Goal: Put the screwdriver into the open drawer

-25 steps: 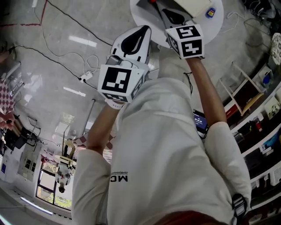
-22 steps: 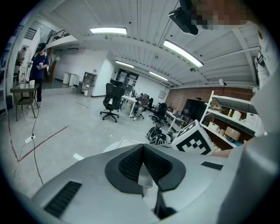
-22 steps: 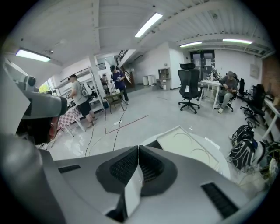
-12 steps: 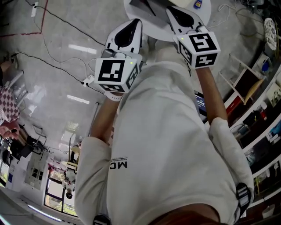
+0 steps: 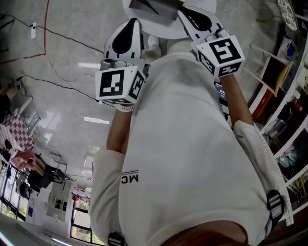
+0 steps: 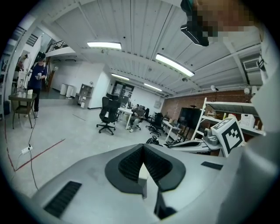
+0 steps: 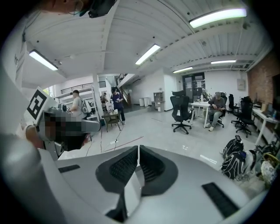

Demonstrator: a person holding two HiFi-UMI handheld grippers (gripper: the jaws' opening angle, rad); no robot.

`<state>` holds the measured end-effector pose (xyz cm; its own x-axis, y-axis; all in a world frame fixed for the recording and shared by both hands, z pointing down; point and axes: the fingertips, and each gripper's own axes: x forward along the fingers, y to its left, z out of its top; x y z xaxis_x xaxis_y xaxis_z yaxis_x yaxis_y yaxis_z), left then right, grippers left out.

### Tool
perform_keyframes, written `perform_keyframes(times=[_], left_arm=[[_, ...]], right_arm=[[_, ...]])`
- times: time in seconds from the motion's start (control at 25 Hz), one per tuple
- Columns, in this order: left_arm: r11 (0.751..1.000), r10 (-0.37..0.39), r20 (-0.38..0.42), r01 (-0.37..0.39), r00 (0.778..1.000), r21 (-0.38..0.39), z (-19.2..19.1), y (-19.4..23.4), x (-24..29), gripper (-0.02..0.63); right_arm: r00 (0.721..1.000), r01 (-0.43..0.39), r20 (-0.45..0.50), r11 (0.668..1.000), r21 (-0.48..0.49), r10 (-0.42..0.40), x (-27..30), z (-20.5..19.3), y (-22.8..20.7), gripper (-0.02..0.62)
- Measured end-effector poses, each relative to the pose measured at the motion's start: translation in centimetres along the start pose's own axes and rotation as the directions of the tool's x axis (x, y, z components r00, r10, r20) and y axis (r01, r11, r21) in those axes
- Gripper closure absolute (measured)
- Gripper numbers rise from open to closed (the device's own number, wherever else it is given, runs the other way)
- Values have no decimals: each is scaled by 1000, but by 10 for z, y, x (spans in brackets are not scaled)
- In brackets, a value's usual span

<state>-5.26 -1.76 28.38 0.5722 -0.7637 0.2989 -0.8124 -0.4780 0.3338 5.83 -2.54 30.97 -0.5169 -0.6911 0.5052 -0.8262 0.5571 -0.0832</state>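
Observation:
No screwdriver shows in any view. In the head view both grippers are held up in front of the person's white-shirted chest. The left gripper (image 5: 132,23) points toward a round white table (image 5: 202,6) at the top edge, jaws together and empty. The right gripper (image 5: 185,13) reaches over the table's near rim, also shut with nothing in it. A grey box-like unit (image 5: 155,9) sits on the table; whether it is the drawer I cannot tell. Seen from its own camera, the left gripper (image 6: 142,147) has its pads meeting; the right gripper (image 7: 138,147) looks the same.
Cables (image 5: 62,72) and a power strip (image 5: 32,30) lie on the shiny grey floor at left. Shelving (image 5: 284,110) with clutter lines the right side. The gripper views look out over an office hall with chairs (image 7: 180,114), desks, bags (image 7: 236,159) and standing people (image 6: 37,85).
The head view has tilted, so the table has slid to the top edge. Both grippers have drifted up and left in the frame. Their jaws stay shut.

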Motion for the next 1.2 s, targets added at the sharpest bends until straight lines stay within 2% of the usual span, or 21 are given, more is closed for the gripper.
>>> perform_keyframes(times=[0.32,0.48,0.76,1.2], left_arm=[[999,-25,46,24,999,31,18,-11,-8,597],[999,-33,61,32,998,30,25,-10,-7,597],[997,-63,29,62,998,48,16,-22,-2,597],[995,-93,-6,94,996,42,17,-10,6,597]], right_arm=[[999,8,46,999,-44,-6,-49,18,5,522],[996,-22,82,998,-55,26,-56,25,10,522],[995,-37,94,999,-37,41,-58,18,12,522],[996,-20,84,1000,-23,22,-50,30,9,522]])
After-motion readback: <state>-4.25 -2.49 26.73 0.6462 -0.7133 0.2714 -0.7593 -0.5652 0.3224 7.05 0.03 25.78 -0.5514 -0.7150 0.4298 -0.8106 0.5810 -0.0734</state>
